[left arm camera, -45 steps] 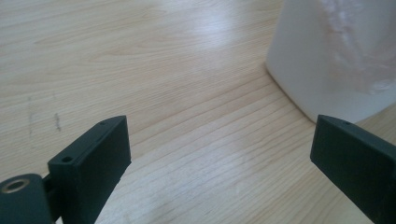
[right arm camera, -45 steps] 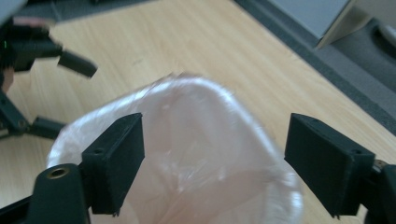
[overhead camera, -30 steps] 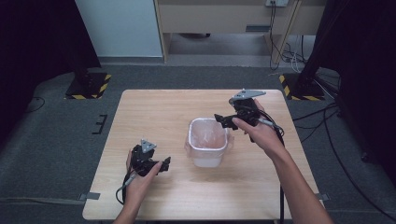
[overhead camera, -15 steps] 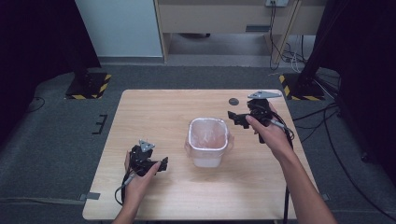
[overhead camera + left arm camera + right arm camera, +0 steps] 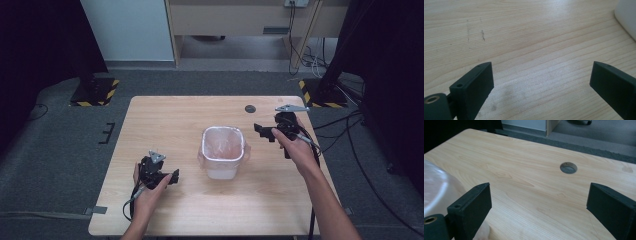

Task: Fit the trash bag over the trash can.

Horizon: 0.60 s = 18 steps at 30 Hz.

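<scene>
The room is dim at both sides, with black curtains [image 5: 40, 45] hanging left and right. Grey carpet [image 5: 60, 150] covers the floor. At the back stand a pale panel [image 5: 125, 27] and a wooden desk [image 5: 240, 17], with cables [image 5: 310, 55] trailing down beside it. Two black bases with yellow-and-black hazard stripes [image 5: 95, 92] sit on the carpet near the table's far corners.

The table [image 5: 165, 125] is light wood with a plain grain, faintly scuffed in the left gripper view. A small round hole [image 5: 250, 108] sits near its far right edge.

The bin [image 5: 223, 150], a small white tub lined with a clear bag, stands upright near the middle of the table, between the two grippers and touching neither.

The right gripper [image 5: 261, 131] is held just right of the bin, pointing toward it, its jaws spread wide with nothing between them. The left gripper [image 5: 174, 176] is low over the near left of the table, near the bin, its jaws likewise wide apart and empty.
</scene>
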Each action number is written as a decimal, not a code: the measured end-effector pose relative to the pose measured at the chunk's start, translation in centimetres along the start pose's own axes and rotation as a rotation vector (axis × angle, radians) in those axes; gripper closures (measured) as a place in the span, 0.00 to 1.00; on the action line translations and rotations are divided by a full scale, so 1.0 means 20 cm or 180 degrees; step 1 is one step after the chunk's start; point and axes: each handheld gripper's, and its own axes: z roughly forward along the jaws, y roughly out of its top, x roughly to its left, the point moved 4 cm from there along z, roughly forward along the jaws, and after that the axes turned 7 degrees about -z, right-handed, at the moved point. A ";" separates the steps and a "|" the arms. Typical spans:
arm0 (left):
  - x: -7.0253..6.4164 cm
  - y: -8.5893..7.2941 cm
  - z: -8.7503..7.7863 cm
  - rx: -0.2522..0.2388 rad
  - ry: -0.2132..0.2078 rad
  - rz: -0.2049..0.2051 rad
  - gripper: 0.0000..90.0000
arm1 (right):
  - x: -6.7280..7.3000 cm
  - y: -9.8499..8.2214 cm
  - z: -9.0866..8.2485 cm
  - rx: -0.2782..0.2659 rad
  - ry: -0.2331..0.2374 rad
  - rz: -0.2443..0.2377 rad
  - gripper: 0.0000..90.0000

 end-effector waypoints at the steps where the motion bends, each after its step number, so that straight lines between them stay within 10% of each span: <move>1: 0.00 0.00 0.00 0.0000 0.0000 -0.0002 0.05 | -0.01 -0.02 0.01 0.0014 -0.0007 0.0012 0.07; 18: 0.00 -0.01 0.01 0.0042 0.0021 0.0028 0.06 | -0.08 -0.25 0.12 0.0342 -0.0074 0.0202 0.08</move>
